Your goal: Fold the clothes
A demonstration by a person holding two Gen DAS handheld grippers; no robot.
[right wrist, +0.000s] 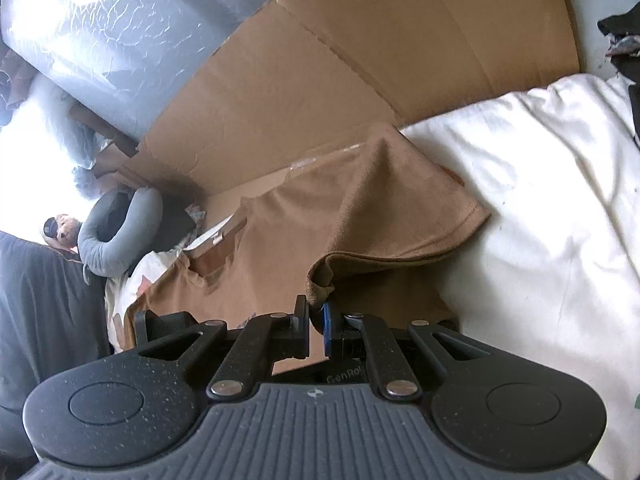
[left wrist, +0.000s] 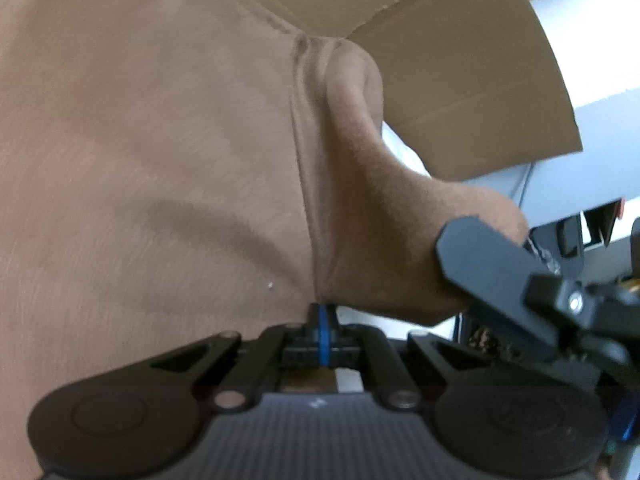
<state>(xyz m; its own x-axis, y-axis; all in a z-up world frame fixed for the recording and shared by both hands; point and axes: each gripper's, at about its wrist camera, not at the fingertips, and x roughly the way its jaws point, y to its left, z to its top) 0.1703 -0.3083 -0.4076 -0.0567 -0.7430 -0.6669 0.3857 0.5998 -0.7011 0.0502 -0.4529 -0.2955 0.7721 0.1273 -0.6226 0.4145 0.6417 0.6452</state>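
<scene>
A: Left gripper [left wrist: 324, 314] is right up against the brown shirt [left wrist: 152, 152]; jaws pressed together on a pinch of cloth at a seam, so the fabric rises in a taut ridge away from them.

B: And the right gripper [right wrist: 316, 310] has the rolled hem; jaws nipping a thick bunched edge of the same shirt, not quite flush, since the cloth fills the gap.

A: Two holds on one edge; my guess is that's to carry it over as a straight line rather than let it sag.

B: Where's the shirt lying?

A: Partly on the flattened cardboard [right wrist: 360, 64], partly on the white bedding [right wrist: 540, 184]; one flap looks doubled over already, its hem showing along the bedding side.

B: So mid-fold, or a finished fold being lifted?

A: Can't settle that from here; it fits either.

B: Any containers?

A: None open that I can see; the cardboard is laid flat as a work surface, holding only the shirt; a grey neck pillow [right wrist: 120, 236] sits beyond.
</scene>
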